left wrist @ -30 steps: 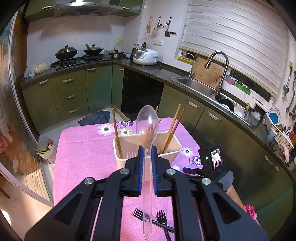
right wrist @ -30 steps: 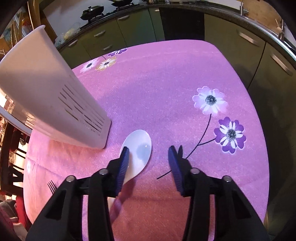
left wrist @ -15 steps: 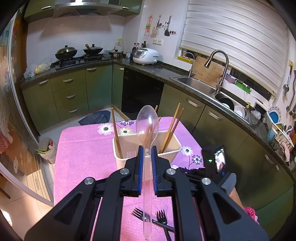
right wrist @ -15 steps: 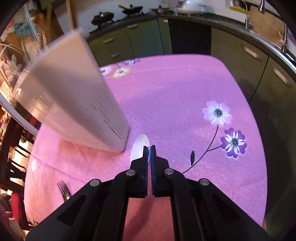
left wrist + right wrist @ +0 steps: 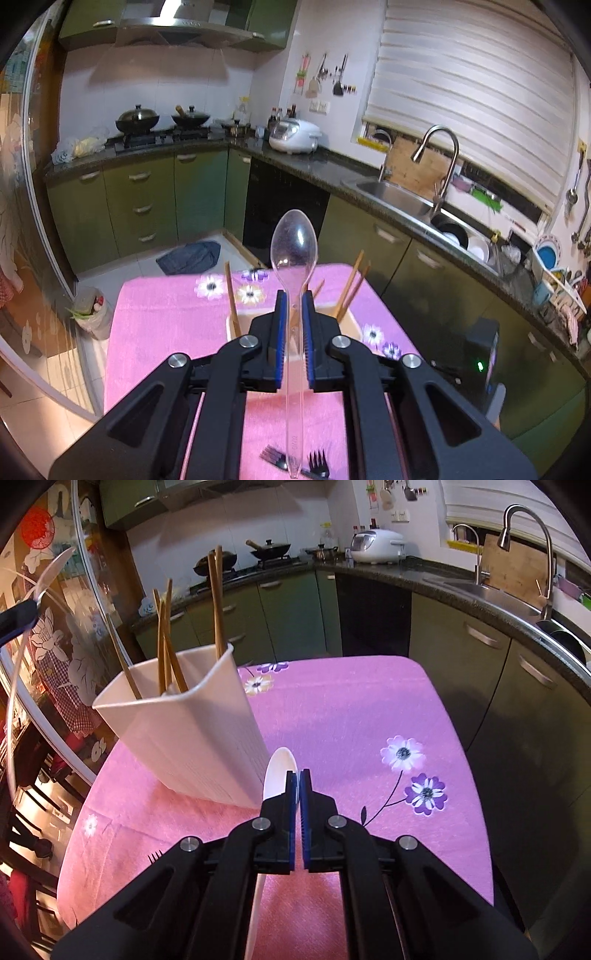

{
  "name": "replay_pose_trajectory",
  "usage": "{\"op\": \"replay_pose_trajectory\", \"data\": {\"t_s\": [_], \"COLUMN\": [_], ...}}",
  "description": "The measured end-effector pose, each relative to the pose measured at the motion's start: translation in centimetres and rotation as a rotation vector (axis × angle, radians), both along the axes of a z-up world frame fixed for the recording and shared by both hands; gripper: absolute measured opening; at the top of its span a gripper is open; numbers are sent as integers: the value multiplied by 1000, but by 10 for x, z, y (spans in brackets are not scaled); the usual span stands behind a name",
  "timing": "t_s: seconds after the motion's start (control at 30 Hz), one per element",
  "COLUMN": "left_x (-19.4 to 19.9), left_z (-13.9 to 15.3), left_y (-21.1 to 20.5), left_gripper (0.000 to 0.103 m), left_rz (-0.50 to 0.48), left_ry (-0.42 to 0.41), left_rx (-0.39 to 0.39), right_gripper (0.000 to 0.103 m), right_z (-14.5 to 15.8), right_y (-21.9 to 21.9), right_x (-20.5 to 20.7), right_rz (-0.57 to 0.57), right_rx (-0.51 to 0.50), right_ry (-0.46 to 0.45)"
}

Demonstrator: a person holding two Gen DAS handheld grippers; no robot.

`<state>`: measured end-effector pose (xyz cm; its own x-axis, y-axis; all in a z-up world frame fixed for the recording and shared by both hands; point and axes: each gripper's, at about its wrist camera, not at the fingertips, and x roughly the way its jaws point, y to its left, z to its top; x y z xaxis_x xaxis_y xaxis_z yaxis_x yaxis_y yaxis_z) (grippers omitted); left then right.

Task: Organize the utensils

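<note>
My left gripper is shut on a clear plastic spoon, bowl up, held above the pink table. Behind it stands the cream utensil holder with several wooden chopsticks. My right gripper is shut on a white spoon, lifted beside the holder, which stands to its left with chopsticks in it. The clear spoon shows at the far left of the right wrist view.
Two black forks lie on the pink flowered tablecloth near me; one fork's tines show in the right wrist view. Green cabinets, a sink and a stove surround the table. A bin stands on the floor.
My right gripper closed on the white spoon and lifted it, tilting up beside the holder. My left gripper rose slightly with the clear spoon.
</note>
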<state>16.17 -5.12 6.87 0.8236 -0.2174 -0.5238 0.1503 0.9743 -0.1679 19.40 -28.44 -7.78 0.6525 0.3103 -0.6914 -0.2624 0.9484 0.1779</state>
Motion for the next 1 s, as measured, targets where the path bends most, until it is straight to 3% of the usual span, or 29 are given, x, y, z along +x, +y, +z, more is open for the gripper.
{"op": "replay_pose_trajectory", "data": {"t_s": [0.5, 0.73, 1.0], "left_x": [50, 70, 74], "left_z": [-8, -34, -70], "left_y": [-3, 0, -2], "left_gripper": [8, 8, 8], "left_rz": [41, 81, 101], "left_ry": [-306, -337, -286], "left_rx": [-13, 13, 62], "right_gripper": [3, 3, 3], "right_z": [21, 33, 47], "right_y": [-11, -14, -10], "right_x": [-18, -22, -24], "right_rz": [-24, -36, -38], "right_rx": [24, 44, 61], "right_ry": [-67, -99, -146]}}
